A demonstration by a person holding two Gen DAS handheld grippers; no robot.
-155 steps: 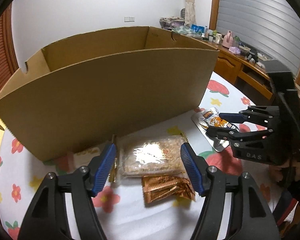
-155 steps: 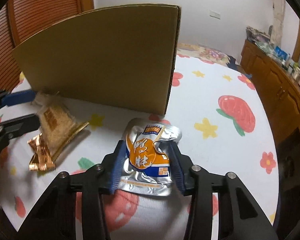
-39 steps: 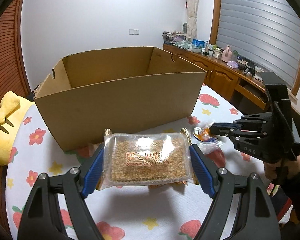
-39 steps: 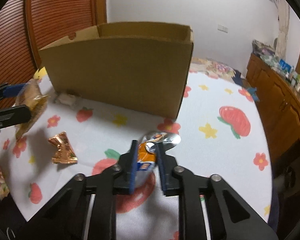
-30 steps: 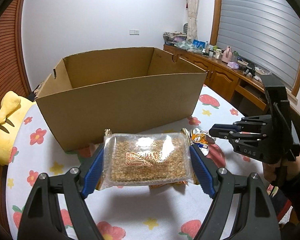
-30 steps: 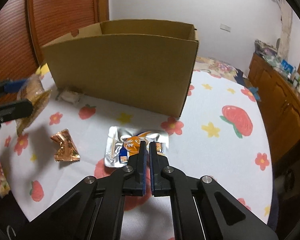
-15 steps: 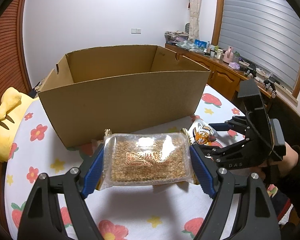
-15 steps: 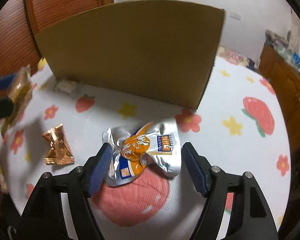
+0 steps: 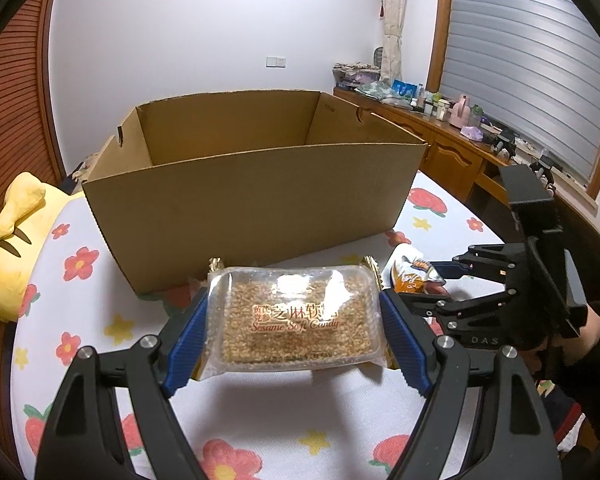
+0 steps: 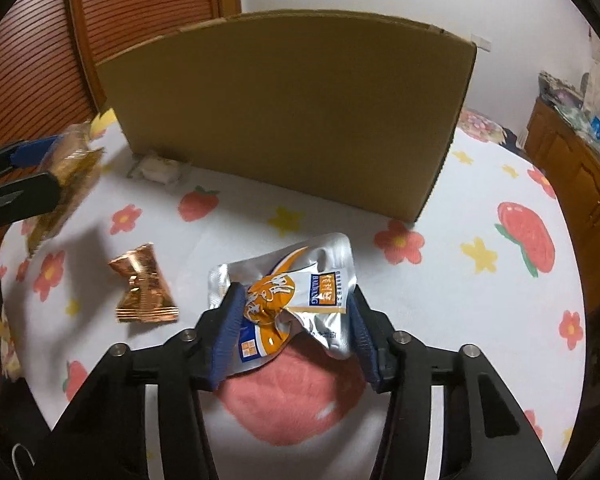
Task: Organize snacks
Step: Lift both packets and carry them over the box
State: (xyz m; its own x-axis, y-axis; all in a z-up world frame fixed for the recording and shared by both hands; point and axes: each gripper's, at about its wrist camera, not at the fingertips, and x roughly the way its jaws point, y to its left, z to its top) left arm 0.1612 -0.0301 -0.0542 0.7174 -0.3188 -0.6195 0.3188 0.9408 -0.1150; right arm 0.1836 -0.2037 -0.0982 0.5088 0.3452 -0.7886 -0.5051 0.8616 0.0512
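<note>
Left wrist view shows our left gripper (image 9: 294,326) clamped on the clear pack of sesame soft candy (image 9: 294,320), held above the flowered tablecloth (image 9: 100,332) in front of the open cardboard box (image 9: 256,196). From the right wrist camera, our right gripper (image 10: 296,330) pinches the crumpled silver-and-orange pouch (image 10: 292,300) between its blue pads. We see a copper foil packet (image 10: 144,284) and a small white wrapped snack (image 10: 158,168) lying on the cloth near the box.
</note>
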